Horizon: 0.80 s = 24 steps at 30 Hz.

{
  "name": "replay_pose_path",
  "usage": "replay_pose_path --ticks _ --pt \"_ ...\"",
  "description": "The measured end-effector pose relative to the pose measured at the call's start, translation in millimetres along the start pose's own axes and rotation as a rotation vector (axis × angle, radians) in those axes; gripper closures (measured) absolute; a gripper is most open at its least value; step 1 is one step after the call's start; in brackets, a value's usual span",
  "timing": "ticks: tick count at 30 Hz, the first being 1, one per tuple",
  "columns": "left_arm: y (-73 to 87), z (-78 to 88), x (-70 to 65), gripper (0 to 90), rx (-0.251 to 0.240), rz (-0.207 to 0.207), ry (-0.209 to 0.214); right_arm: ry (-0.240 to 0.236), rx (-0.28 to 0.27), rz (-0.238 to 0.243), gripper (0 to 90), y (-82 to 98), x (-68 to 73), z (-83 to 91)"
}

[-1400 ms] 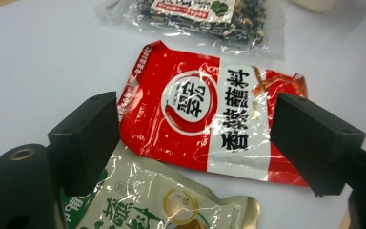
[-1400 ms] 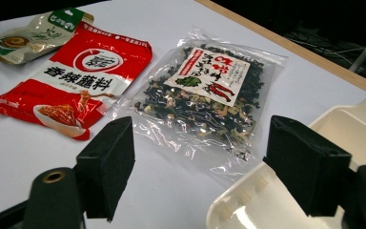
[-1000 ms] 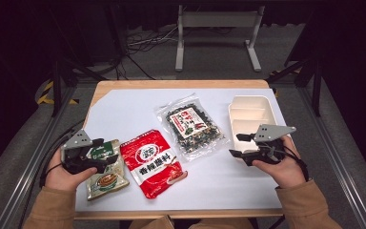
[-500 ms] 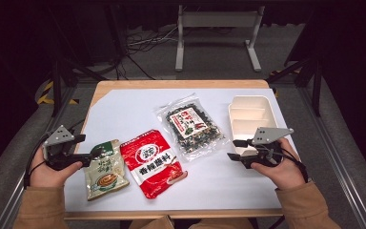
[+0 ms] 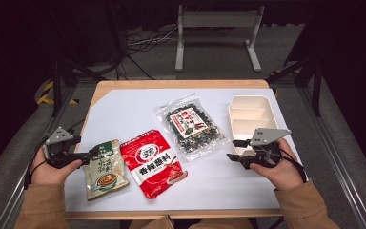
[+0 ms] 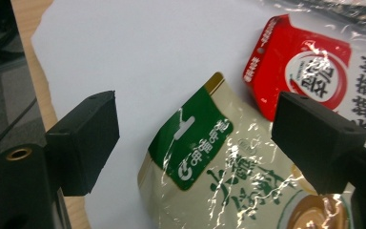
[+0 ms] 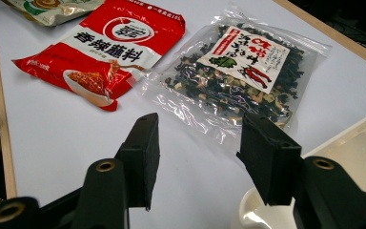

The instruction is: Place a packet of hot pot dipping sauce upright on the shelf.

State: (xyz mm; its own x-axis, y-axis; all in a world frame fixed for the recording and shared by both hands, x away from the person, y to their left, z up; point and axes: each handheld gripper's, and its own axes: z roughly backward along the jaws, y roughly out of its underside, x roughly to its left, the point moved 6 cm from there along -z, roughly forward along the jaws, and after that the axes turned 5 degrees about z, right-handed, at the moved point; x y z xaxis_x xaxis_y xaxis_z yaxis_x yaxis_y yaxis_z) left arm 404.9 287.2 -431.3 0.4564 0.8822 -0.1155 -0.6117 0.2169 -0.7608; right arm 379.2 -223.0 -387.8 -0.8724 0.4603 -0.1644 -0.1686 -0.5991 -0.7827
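Both forearms in tan sleeves rest low near the table's front edge. The black two-jaw left gripper [image 5: 94, 153] points rightward, jaws apart, just opening. The black two-jaw right gripper [image 5: 232, 150] points leftward, jaws apart.

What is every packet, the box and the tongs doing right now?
Green packet: flat, sealed, between the open left tongs, not pinched.
Red packet: flat, sealed.
Clear seaweed packet: flat, sealed.
Tray: empty.
Right tongs: open, holding nothing.
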Motion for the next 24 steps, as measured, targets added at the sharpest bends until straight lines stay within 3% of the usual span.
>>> replay_pose_path --ticks 3,8,14,18,24 --pt "5.1 -5.5 5.2 17.2 0.013 0.015 0.01 0.0 0.002 0.0 47.2 0.4 -0.4 -0.9" --pt "16.0 -16.8 14.3 18.5 0.034 0.094 0.055 -0.002 0.009 -0.002 46.8 2.1 -0.1 -3.1" --pt "23.9 -23.8 18.7 18.3 0.06 0.109 0.067 -0.008 0.013 -0.005 46.6 3.3 0.4 -5.3" --pt "30.0 -29.0 18.7 20.5 0.108 0.104 0.086 -0.013 0.022 -0.005 46.5 4.1 1.3 -7.3" --pt "35.3 -37.8 16.2 20.5 0.144 0.102 0.104 -0.023 0.025 -0.004 45.8 4.2 2.6 -8.6"
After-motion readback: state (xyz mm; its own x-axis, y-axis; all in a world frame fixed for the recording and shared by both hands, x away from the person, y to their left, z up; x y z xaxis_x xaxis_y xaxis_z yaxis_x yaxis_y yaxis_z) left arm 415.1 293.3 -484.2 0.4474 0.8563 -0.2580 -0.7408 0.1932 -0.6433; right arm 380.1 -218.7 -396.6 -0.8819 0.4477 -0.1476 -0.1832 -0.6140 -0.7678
